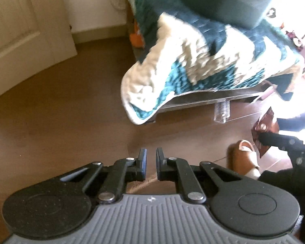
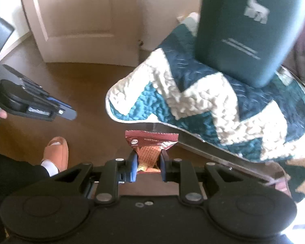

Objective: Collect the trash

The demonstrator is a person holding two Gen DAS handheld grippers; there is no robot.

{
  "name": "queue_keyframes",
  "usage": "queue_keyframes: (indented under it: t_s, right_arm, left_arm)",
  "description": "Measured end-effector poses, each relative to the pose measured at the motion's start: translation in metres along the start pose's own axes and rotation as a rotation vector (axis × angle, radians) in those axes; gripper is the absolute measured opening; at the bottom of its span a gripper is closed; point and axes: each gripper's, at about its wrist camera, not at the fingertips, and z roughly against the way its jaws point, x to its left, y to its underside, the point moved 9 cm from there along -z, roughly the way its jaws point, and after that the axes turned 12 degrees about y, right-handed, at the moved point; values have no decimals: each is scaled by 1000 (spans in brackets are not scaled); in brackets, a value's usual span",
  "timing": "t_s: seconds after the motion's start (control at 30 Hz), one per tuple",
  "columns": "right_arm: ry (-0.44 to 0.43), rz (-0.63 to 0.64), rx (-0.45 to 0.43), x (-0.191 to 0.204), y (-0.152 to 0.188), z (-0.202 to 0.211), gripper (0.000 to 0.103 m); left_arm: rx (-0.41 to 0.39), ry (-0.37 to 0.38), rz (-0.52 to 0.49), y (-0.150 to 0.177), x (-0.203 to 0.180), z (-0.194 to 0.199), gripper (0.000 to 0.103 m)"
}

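A brown snack wrapper (image 2: 151, 145) sticks up between the blue pads of my right gripper (image 2: 148, 159), which is shut on its lower half above the brown floor. The left wrist view shows the same wrapper (image 1: 264, 126) at the right edge, pinched by the right gripper (image 1: 263, 138). My left gripper (image 1: 151, 157) hangs over bare floor with its jaws drawn close together and nothing between them. From the right wrist view the left gripper (image 2: 68, 112) is at the left, level with the wrapper and apart from it.
A teal-and-cream quilted blanket (image 2: 203, 101) drapes over a low clear-legged bench (image 1: 221, 111), with a dark green cushion (image 2: 252, 28) on top. A cream door (image 2: 81, 16) stands behind. A person's foot in an orange slipper (image 2: 58, 152) rests on the wooden floor (image 1: 61, 105).
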Motion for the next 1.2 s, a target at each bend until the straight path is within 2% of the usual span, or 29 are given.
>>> queue_keyframes:
  t_s: [0.07, 0.17, 0.27, 0.37, 0.43, 0.47, 0.5, 0.57, 0.7, 0.8, 1.03, 1.1, 1.2]
  right_arm:
    - [3, -32, 4, -7, 5, 8, 20]
    - [-2, -61, 26, -11, 18, -5, 20]
    - [-4, -73, 50, -5, 26, -13, 20]
    - [-23, -66, 73, -4, 26, -33, 20]
    - [-30, -48, 92, -4, 26, -49, 20]
    - [-34, -40, 103, -3, 27, -58, 20]
    - [-41, -35, 119, -3, 29, -70, 20]
    - [-57, -25, 154, -2, 33, -90, 20]
    - [-78, -6, 212, 4, 44, -122, 21]
    - [-90, 2, 237, 8, 51, -136, 21]
    - [-104, 24, 292, 17, 56, -158, 21]
    - [-109, 35, 291, 20, 56, -161, 21]
    - [-120, 44, 299, 25, 58, -164, 21]
  left_arm:
    - [-18, -16, -15, -1, -8, 14, 9]
    - [6, -2, -4, 3, -12, 22, 9]
    - [71, 6, 32, 19, -10, 1, 10]
    - [145, -13, 5, 30, -2, -31, 15]
    - [183, -20, -3, 38, 6, -55, 25]
    - [202, -23, 0, 41, 12, -69, 37]
    - [218, -23, 3, 44, 17, -80, 56]
    - [238, -28, -19, 48, 27, -107, 79]
    - [283, -16, -195, 64, 30, -156, 80]
    - [356, -9, -337, 92, 32, -197, 80]
    - [442, 51, -443, 148, 43, -264, 80]
    - [463, 41, -480, 162, 51, -278, 80]
    - [490, 54, -477, 172, 60, -295, 79]
